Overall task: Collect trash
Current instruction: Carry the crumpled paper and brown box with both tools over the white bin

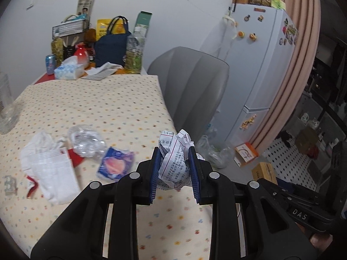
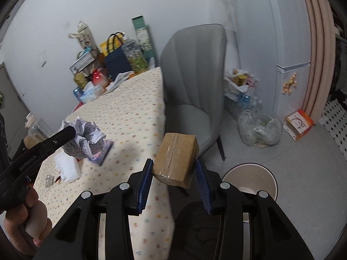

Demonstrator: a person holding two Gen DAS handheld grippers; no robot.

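Two clenched claws: left claw (image 1: 174,151) on crumpled paper (image 1: 174,162), right claw (image 2: 174,162) on tilted cardboard box (image 2: 176,159).

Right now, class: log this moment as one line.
left claw: grips crumpled paper | right claw: grips cardboard box | bin: below, right

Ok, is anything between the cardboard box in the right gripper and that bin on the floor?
Nothing visible. The right gripper holds the cardboard box at the table's edge, and the open bin sits on the floor just right of it, apparently with only air between.
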